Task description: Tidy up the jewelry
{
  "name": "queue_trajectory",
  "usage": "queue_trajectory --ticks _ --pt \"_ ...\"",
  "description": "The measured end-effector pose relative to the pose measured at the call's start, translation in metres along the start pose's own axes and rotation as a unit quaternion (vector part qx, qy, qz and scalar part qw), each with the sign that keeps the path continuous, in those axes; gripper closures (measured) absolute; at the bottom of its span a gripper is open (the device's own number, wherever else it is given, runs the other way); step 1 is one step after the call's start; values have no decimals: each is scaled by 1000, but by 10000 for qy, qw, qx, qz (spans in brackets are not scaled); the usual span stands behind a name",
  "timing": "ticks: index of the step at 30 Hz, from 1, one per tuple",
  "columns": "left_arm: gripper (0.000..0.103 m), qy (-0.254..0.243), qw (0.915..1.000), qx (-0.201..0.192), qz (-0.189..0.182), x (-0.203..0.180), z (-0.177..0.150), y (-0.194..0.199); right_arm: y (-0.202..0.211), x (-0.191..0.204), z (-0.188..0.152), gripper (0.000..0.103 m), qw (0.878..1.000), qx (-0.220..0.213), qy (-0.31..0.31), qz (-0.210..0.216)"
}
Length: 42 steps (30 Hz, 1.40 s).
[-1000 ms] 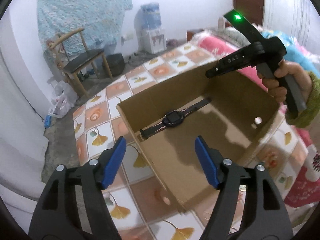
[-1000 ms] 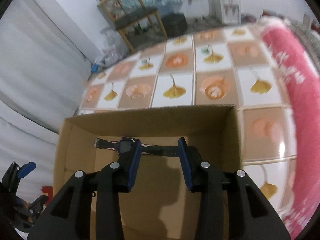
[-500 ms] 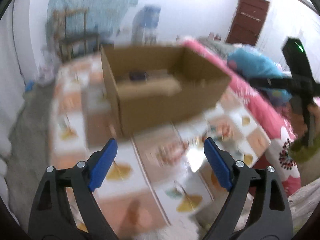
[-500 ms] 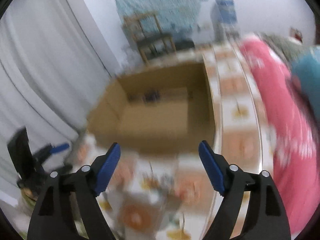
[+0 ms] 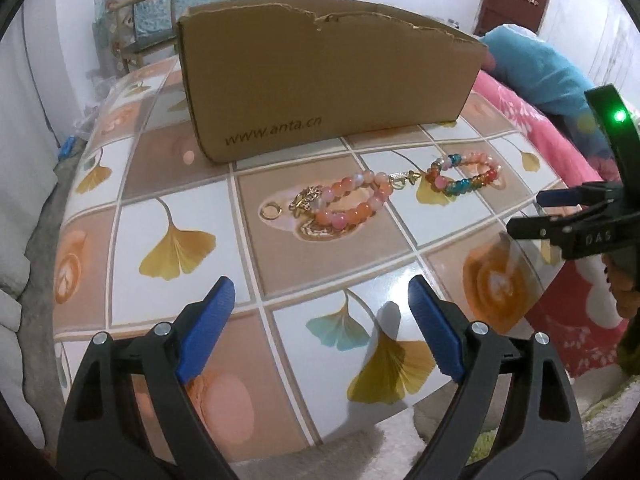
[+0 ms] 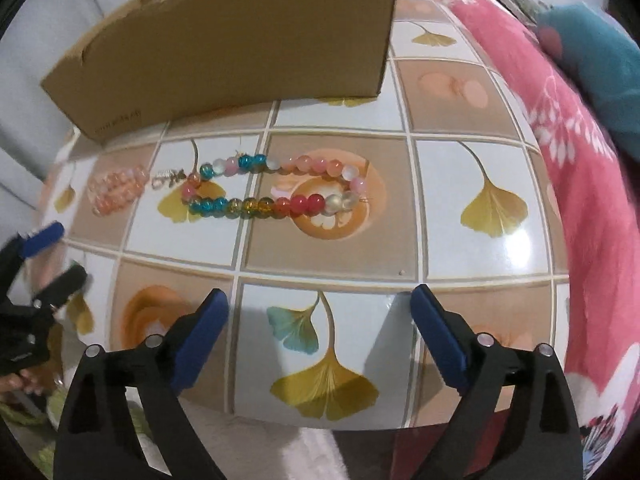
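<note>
Left wrist: left claw (image 5: pixel 318 326) spread wide and empty above the worktop (image 5: pixel 180 216); pink bracelet (image 5: pixel 352 204) lies ahead by the cardboard box (image 5: pixel 320 76). Risk: pads snag its gold charm and drag both strands. Box interior hidden. Right wrist: right claw (image 6: pixel 318 334) opening, empty; multicolour bracelet (image 6: pixel 272 188) beyond it, beads could roll; left side blurred.

- My left gripper (image 5: pixel 316 330): black plastic arms, blue pads, silver screws at pivots.
- My right gripper (image 6: pixel 318 334): same build; seen from left cam, "DAS" marking on body, green LED lit on black fin.
</note>
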<state>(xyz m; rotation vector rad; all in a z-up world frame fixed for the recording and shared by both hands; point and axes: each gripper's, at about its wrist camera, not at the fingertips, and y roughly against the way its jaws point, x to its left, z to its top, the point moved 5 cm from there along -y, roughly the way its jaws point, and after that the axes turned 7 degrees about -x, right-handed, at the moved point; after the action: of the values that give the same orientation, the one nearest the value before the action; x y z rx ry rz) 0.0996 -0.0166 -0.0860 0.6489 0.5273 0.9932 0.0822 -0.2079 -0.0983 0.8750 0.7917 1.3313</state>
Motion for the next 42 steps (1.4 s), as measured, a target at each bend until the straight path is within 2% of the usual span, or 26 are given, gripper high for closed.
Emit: queue_trajectory --ticks 1,3,6,10,12,13,15,17,18,19,23,29,32,42 --pt "19 59 10000 -28 -21 2 1 0 0 0 0 8 10000 -19 14 -38" --pt "29 129 9999 -59 -28 5 4 1 2 -1 -1 8 10000 -88 -28 29" --pt "39 161 9998 -139 -68 7 11 2 13 0 6 8 9981 -339 -236 458" --pt "46 20 9992 -269 -307 1 24 2 26 17 25 8 9913 -619 -333 1109" --pt "55 -79 9991 -272 -325 -2 27 -1 29 29 34 12 9879 -703 -322 1343" --pt "58 -123 9990 -270 -329 -3 29 -3 30 37 39 17 9865 -718 -310 1438" --pt "72 -166 9990 -253 -328 -4 31 -6 28 55 50 31 9812 -715 -266 1771" --pt "79 -147 9988 -237 -397 -4 32 -8 24 65 53 54 9765 -642 -251 2041" --pt "80 -140 9988 -234 -414 -3 32 -9 20 74 56 60 9718 -544 -231 2284" --pt "81 -136 9988 -228 -413 -3 32 -10 17 81 57 70 9685 -467 -212 2435" --pt "87 -90 9996 -75 -268 4 26 -13 0 111 62 87 9586 -128 28 2845" --pt "89 100 9998 10 -182 15 19 -15 -26 137 62 97 9621 287 382 2686" --pt "89 98 9998 10 -188 15 18 -14 -33 136 59 97 9661 512 394 2498" --pt "89 120 9996 -29 -260 17 16 -12 -21 123 35 98 9651 926 281 2433"
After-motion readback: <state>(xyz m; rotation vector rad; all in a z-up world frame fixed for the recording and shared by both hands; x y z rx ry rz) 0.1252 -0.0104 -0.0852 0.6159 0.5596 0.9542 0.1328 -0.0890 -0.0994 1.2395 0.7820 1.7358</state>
